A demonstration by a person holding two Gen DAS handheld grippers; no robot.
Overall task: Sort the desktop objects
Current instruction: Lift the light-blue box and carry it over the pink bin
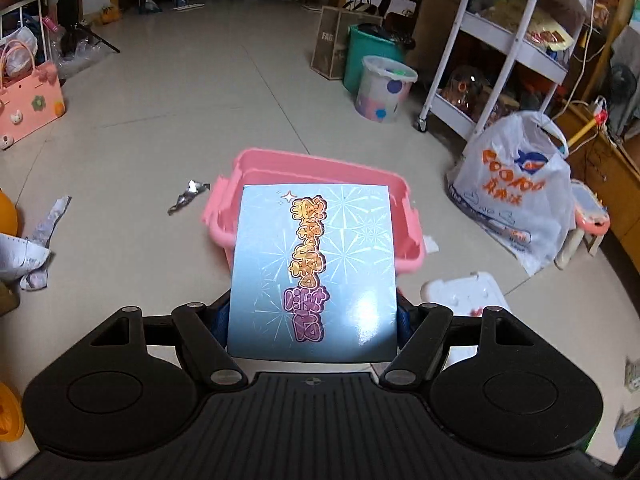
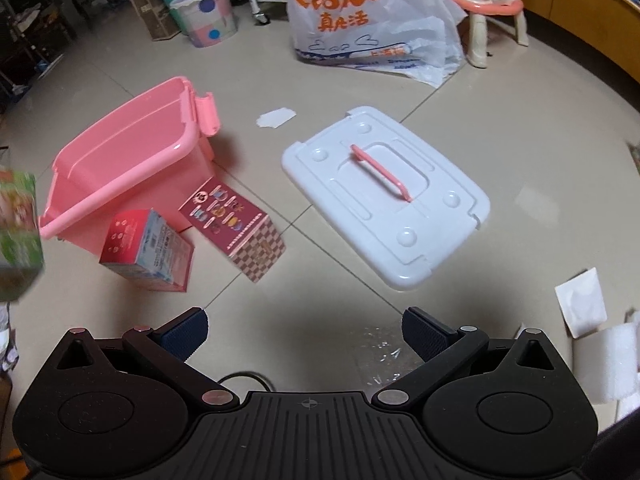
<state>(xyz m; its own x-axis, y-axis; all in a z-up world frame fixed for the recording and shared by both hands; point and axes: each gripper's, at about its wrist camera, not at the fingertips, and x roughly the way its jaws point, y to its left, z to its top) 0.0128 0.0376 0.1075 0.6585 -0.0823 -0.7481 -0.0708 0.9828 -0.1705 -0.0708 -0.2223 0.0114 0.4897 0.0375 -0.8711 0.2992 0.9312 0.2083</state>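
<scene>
Left wrist view shows the left gripper pinching a light-blue carton with a glossy printed face, its two fingers pressed against the carton's opposite side walls near the nearer end. The carton is held in the air above and in front of the open pink storage bin, which stands on the tiled floor; most of the bin's mouth is hidden behind the carton.

Right wrist view shows the right gripper with its fingers spread wide and nothing between them, hanging over bare floor. Beyond it lie the pink bin, the bin's white lid with its pink handle well apart to the right, and two more cartons just beside the bin's near wall: a red-and-blue one and a maroon one with a checkered side. A blurred green box sits at the left edge; I cannot tell what carries it.

These cartons look like thin printed cardboard: probably light, stiff along the edges but easy to dent on the broad faces, and the glossy coating may slide against the pads. Taking hold across the narrow side walls, close to the corners where the card is stiffest, seems the safest choice. The two on the floor lie tilted, so the fingers would need to line up with their sides first.
</scene>
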